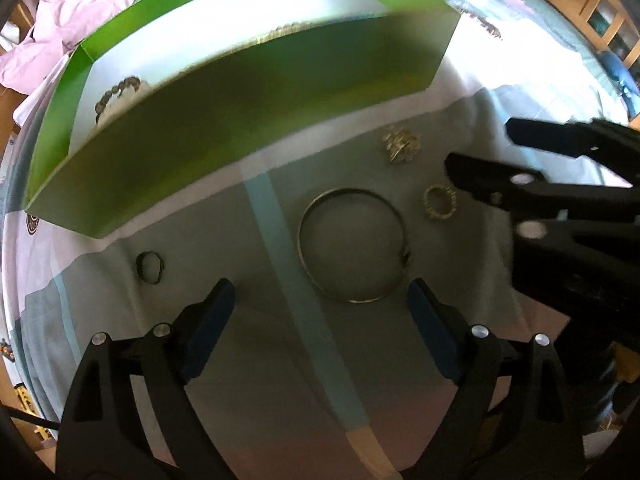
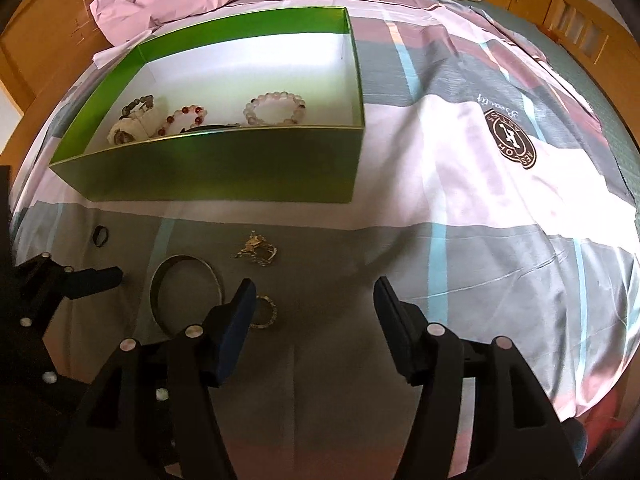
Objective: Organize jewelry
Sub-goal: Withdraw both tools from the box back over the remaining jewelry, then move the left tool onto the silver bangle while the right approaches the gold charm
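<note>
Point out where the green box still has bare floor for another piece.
The green box is free along its right end, past the pale bead bracelet, and along the back wall. The front-left corner is crowded: the red bead bracelet and other pieces cluster there.

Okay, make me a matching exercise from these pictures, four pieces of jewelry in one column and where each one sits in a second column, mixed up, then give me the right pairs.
Things:
1. large thin silver metal bangle
2. small dark ring
3. pale pink round-bead bracelet
4. small gold ring with a beaded edge

Places:
A. inside the green cardboard box
B. on the bedspread just ahead of the left gripper, between its open fingers
C. on the bedspread right beside the right gripper's fingertip
D. alone on the bedspread, off to the left of the bangle

Pairs: 1-B, 2-D, 3-A, 4-C
</note>
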Motion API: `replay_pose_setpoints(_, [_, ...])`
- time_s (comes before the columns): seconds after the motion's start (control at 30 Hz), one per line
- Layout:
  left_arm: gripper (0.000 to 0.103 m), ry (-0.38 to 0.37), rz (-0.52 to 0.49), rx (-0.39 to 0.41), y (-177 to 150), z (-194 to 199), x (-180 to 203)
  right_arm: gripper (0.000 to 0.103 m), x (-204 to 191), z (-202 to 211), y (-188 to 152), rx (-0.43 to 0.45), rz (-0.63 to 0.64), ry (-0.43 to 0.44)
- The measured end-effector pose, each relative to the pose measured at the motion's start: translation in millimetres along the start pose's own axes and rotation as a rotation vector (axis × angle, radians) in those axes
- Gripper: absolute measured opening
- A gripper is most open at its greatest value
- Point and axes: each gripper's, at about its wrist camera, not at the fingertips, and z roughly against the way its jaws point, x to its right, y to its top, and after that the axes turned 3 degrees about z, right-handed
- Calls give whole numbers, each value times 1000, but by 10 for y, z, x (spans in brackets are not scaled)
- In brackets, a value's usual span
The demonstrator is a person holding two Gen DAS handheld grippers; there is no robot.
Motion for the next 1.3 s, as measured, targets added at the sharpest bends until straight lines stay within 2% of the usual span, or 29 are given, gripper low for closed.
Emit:
replay_pose_setpoints(0.13, [87, 7, 16, 6, 24, -14, -49, 62, -26, -13, -7, -3, 7, 0])
replay_pose_setpoints(0.37, [86, 20, 117, -11, 46, -32, -352, 62, -67, -38, -2, -5, 23, -1])
replay_pose_setpoints(0.63, [90, 40, 120, -12, 19, -49, -465, 63, -299, -182, 113, -16, 94, 12])
replay_pose_setpoints(0.87, [94, 34, 140, -20, -22, -105, -478, 63, -370, -287, 176, -14, 87, 55])
replay_pose_setpoints(0.9, [94, 34, 141, -19, -23, -104, -486, 59, -370, -279, 177, -10, 84, 68])
replay_pose_setpoints(0.93, [94, 34, 141, -19, -22, -105, -493, 49, -372, -268, 177, -4, 85, 81])
replay_pose_setpoints(1.0, [94, 34, 142, -18, -27, -106, -497, 38, -376, -259, 174, -1, 88, 84])
replay_pose_setpoints(1.07, [92, 32, 143, -18, -34, -107, -535, 21, -362, -243, 176, 2, 87, 88])
replay_pose_setpoints(1.3, [89, 20, 183, -18, -48, -73, -673, 20, -191, -242, 164, -7, 27, 43])
